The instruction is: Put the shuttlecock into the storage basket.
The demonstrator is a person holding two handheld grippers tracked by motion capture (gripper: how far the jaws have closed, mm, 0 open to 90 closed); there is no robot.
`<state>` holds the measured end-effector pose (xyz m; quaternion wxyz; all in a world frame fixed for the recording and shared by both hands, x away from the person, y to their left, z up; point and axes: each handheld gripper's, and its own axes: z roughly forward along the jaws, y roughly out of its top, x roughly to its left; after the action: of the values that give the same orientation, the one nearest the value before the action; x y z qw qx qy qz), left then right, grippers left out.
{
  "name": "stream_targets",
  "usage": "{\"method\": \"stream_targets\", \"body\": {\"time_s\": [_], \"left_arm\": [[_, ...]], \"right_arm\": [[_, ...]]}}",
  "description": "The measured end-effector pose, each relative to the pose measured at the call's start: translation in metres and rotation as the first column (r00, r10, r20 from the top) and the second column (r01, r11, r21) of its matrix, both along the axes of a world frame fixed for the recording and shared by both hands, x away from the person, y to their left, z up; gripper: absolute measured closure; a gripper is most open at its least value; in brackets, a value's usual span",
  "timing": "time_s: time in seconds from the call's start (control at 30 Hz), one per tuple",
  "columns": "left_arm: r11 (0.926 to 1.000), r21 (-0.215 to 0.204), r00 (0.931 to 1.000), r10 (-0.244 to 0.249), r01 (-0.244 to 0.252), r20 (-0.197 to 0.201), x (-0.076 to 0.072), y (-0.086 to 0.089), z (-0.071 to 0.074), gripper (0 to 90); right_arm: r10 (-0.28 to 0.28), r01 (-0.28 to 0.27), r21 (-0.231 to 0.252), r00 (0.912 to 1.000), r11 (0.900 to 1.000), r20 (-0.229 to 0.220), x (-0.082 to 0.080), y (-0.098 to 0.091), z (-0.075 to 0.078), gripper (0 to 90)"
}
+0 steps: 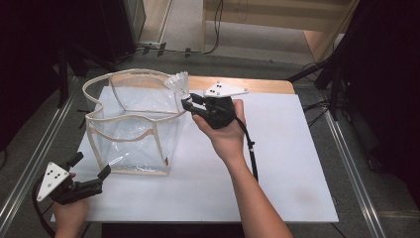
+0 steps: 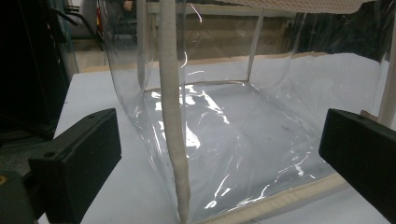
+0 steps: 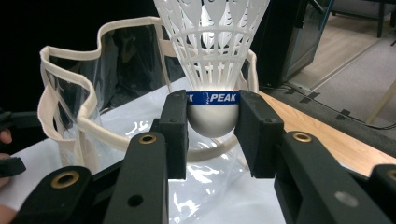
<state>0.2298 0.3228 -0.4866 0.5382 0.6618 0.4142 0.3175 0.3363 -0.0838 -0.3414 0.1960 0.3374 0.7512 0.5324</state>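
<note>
Watching the high view, I saw my right gripper (image 1: 188, 103) held up in the middle of the frame, the forearm rising from the bottom edge and slanting up and left, the hand (image 1: 224, 130) wrapped round the grip with the grey plate on top. Its jaws pinched the white cork of a shuttlecock (image 1: 179, 84), the skirt pointing up and left, right at the near rim of the clear bag (image 1: 130, 126). In the right gripper view the shuttlecock (image 3: 213, 65) stood upright between the two black jaws, which pressed on either side of its rounded base just below a blue band (image 3: 213, 97) printed PEAK; the bag's cream rim (image 3: 84, 123) curved behind and below it.

My left gripper (image 1: 90, 167) sat at the lower left of the high view, hand (image 1: 69, 214) low at the table's (image 1: 287, 163) edge, jaws spread wide and aimed up and right toward the bag's bottom corner. In the left gripper view those jaws stood far apart at either side of the frame with nothing between them, and the bag's cream seam (image 2: 172, 121) ran down the middle just ahead, its clear floor (image 2: 233, 135) lying flat on the white tabletop.
</note>
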Motion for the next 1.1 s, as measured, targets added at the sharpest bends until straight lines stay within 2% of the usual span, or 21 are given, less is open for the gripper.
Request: {"method": "stream_targets", "body": {"time_s": [0.2, 0.5, 0.6, 0.63, 0.7, 0.73, 0.8, 0.83, 0.9, 1.1], "left_arm": [[1.0, -0.002, 1.0, -0.004, 0.004, 0.001, 0.0, 0.0, 0.0, 0.0], [1.0, -0.008, 1.0, -0.004, 0.004, 0.001, 0.0, 0.0, 0.0, 0.0], [1.0, -0.006, 1.0, -0.004, 0.004, 0.0, 0.0, 0.0, 0.0, 0.0], [1.0, -0.006, 1.0, -0.004, 0.004, 0.001, 0.0, 0.0, 0.0, 0.0], [1.0, -0.002, 1.0, -0.005, 0.005, -0.003, 0.0, 0.001, 0.0, 0.0], [1.0, -0.001, 1.0, -0.006, 0.006, -0.002, 0.0, 0.0, 0.0, 0.0], [1.0, -0.001, 1.0, -0.006, 0.006, -0.002, 0.0, 0.0, 0.0, 0.0], [1.0, -0.001, 1.0, -0.005, 0.005, -0.002, 0.0, 0.0, 0.0, 0.0], [1.0, -0.001, 1.0, -0.005, 0.005, -0.002, 0.0, 0.0, 0.0, 0.0], [0.9999, 0.009, 1.0, -0.005, 0.005, -0.002, 0.001, -0.001, 0.0, 0.0]], "right_arm": [[0.009, -0.009, -0.01, 1.0, 0.9999, 0.001, 0.001, 0.009, 0.001, 62.8], [0.029, -0.029, -0.009, 0.9995, 0.9995, -0.009, 0.005, 0.02, -0.005, 62.8], [0.019, -0.019, 0.01, 0.9997, 0.9998, -0.014, 0.006, 0.021, -0.006, 61.8], [0.02, -0.019, 0.027, 0.9998, 0.9995, -0.009, 0.006, 0.02, -0.006, 51.9], [0.028, -0.026, 0.063, 0.9995, 0.9977, -0.018, 0.006, 0.017, -0.006, 26.8], [0.027, -0.025, 0.076, 0.9994, 0.9968, -0.022, 0.005, 0.016, -0.005, 17.1], [0.033, -0.032, 0.075, 0.9994, 0.9967, -0.01, 0.002, 0.013, -0.006, 3.9], [0.042, -0.042, 0.067, 0.9991, 0.9969, -0.002, 0.001, 0.011, -0.007, 0.0], [0.053, -0.052, 0.072, 0.9986, 0.996, -0.004, -0.002, 0.005, -0.01, 0.0], [0.035, -0.035, 0.057, 0.9994, 0.9978, 0.001, -0.01, -0.013, -0.023, 0.0]]}}
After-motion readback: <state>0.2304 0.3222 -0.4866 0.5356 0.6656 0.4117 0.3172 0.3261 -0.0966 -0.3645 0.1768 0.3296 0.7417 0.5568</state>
